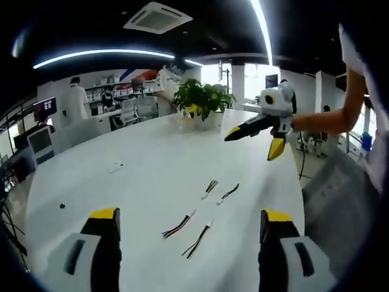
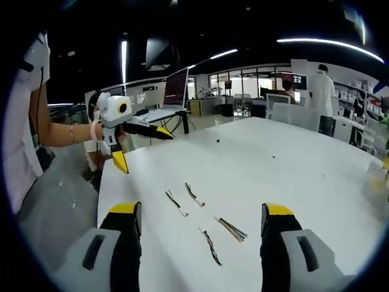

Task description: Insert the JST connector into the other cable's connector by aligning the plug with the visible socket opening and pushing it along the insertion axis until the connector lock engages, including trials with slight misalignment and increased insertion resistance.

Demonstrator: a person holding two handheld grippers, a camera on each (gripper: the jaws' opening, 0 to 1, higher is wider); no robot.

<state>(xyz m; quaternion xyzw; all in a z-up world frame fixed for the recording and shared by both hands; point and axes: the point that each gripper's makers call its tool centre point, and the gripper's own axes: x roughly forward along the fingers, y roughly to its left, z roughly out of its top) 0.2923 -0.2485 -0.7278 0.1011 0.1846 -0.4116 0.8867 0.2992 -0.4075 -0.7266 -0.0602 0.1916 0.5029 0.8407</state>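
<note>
Several short JST cables with white connectors lie loose on the white table [image 1: 121, 188]. In the left gripper view one pair [image 1: 209, 187] [image 1: 229, 193] is farther off, and another pair [image 1: 178, 225] [image 1: 197, 240] lies between my jaws. My left gripper [image 1: 189, 214] is open above them, holding nothing. My right gripper [image 1: 251, 145] hovers open over the table's far right edge, held by a hand. In the right gripper view the cables [image 2: 176, 202] [image 2: 194, 194] [image 2: 231, 229] [image 2: 211, 239] lie just ahead of my open right gripper [image 2: 200, 210]. The left gripper [image 2: 143, 149] hangs open at the left.
A potted plant [image 1: 203, 100] stands at the table's far end. A small dark object [image 1: 62, 206] and a small white item [image 1: 115, 166] lie on the left part. A laptop [image 2: 176, 88] sits on a stand beyond the table. People stand in the background.
</note>
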